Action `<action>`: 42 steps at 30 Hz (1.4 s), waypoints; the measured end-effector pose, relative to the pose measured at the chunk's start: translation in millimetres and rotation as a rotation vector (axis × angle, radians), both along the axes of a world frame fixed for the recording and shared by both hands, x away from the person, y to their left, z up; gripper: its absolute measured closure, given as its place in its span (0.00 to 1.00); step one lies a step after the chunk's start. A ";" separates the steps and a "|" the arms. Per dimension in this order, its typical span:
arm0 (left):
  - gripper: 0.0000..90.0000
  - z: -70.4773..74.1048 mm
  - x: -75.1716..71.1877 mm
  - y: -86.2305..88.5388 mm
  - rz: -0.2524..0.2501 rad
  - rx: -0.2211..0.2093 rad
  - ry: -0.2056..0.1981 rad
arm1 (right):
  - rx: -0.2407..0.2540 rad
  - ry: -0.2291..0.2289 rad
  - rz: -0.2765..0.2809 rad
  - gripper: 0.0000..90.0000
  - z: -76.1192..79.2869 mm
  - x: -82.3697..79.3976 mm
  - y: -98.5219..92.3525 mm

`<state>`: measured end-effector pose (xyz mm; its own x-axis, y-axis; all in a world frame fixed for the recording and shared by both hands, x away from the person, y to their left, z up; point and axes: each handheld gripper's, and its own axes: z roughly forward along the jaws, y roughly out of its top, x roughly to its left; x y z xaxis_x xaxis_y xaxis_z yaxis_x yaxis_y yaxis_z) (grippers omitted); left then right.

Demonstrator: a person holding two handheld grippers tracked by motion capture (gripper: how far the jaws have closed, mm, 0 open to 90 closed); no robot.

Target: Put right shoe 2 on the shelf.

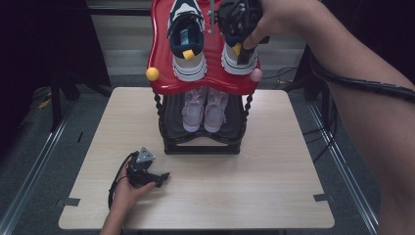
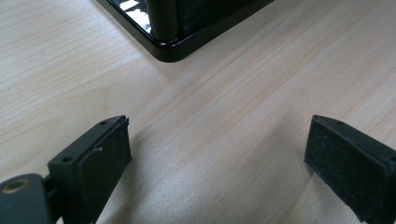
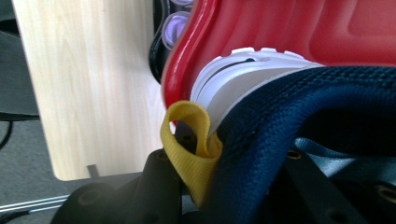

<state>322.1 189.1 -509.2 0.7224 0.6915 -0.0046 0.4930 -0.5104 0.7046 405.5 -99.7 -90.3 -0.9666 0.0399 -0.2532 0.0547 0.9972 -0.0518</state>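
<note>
Right gripper [image 1: 241, 49] clamped on heel collar of right sneaker [image 1: 239, 58], beside its yellow pull loop [image 3: 191, 140]; sneaker sits on red top shelf [image 1: 161, 49] of shoe rack, next to matching left sneaker [image 1: 187, 36]. Pink shoes [image 1: 204, 110] on lower shelf. Left gripper [image 1: 159, 178] rests on table [image 1: 244, 186], jaws spread, nothing between.

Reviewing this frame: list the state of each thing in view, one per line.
right gripper: shut on the heel of the right navy sneaker, beside its yellow heel loop.
left gripper: open, empty, resting on the table.
left navy sneaker: upright on the red top shelf.
pink shoes: paired on the black lower shelf.
</note>
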 end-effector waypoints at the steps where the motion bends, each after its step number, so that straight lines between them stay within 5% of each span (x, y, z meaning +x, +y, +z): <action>1: 0.07 0.0 0.0 0.0 0.000 0.000 0.000 | 0.006 -0.005 0.004 0.79 -1.1 1.3 1.0; 16: 0.06 -0.6 0.5 -0.7 -0.004 -0.009 0.005 | 0.012 -0.032 0.068 0.79 -18.6 19.6 9.4; 42: 0.06 -0.9 1.1 -0.9 -0.004 -0.009 0.004 | 0.070 -0.009 0.095 0.78 -26.9 14.9 13.5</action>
